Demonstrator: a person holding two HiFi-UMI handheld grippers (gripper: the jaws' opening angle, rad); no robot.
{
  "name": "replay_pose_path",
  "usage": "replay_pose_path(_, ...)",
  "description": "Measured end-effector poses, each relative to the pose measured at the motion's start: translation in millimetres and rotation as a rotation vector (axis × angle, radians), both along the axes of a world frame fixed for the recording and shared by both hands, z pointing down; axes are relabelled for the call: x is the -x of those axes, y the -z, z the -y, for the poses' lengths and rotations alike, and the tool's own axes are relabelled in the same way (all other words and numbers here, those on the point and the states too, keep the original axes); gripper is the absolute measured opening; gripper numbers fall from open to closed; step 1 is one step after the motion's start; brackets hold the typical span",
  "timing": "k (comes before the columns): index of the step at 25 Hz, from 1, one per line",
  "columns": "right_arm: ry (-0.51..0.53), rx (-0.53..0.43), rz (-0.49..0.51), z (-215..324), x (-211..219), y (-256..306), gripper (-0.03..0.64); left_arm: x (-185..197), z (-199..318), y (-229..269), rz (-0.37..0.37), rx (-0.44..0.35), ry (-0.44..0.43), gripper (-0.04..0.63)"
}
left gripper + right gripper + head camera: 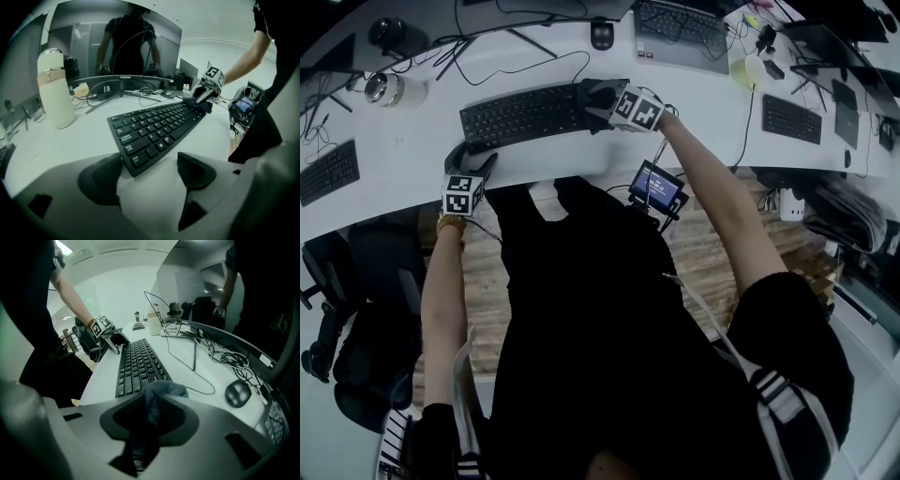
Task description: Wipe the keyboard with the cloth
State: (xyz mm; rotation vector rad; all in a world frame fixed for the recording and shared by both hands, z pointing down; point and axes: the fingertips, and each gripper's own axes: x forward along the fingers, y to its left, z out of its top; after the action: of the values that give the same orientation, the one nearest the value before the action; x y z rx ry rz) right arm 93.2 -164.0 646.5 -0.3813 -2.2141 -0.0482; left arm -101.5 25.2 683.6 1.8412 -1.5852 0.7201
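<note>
A black keyboard (525,112) lies on the white desk (403,141). My right gripper (151,404) is shut on a dark blue-grey cloth (161,390), which bunches out past the fingertips and rests at the keyboard's (138,364) right end. In the left gripper view that right gripper (201,96) holds the cloth (199,105) down on the far end of the keys. My left gripper (150,173) is open at the keyboard's (154,129) left front corner, which reaches in between the pads (101,180). The head view shows this left gripper (473,161) by the desk's front edge.
A white bottle (54,89) stands left of the keyboard, with a curved monitor (117,47) behind it. A mouse (238,393) and loose cables (187,362) lie beyond the keyboard. More keyboards (792,117) sit along the desk. A small screen (656,186) hangs below the desk edge.
</note>
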Motion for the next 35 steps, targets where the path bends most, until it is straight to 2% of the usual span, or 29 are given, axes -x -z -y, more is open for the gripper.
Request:
replay_pose_path(4, 0.112, -0.091, 0.010, -8.5, 7.2, 0.1, 0.089, -1.6, 0.8, 1.0, 0.003, 0.001, -0.002, 0.367)
replay_pose_path(9, 0.111, -0.024, -0.005, -17.0, 20.0, -1.6, 0.089, -0.1, 0.8, 0.1, 0.001, 0.000, 0.001, 0.368)
replay_pose_path(14, 0.012, 0.069, 0.004, -12.8, 22.3, 0.6, 0.084, -1.0, 2.9, 0.5, 0.004, 0.001, 0.000, 0.370)
replay_pose_path(16, 0.016, 0.063, 0.002, -14.1, 23.7, 0.8, 0.084, -0.9, 2.2, 0.5, 0.005, -0.002, 0.001, 0.370)
replay_pose_path(20, 0.095, 0.006, 0.020, -24.1, 32.8, 0.2, 0.084, -1.1, 1.8, 1.2, 0.005, -0.005, 0.002, 0.370)
replay_pose_path(25, 0.152, 0.004, 0.000, -40.4, 57.7, -2.4, 0.083, -1.1, 3.2, -0.4, 0.002, -0.003, 0.005, 0.370)
replay_pose_path(35, 0.170, 0.012, -0.002, -56.3, 81.4, -1.7, 0.083, -1.2, 3.6, 1.2, 0.007, -0.008, 0.008, 0.373)
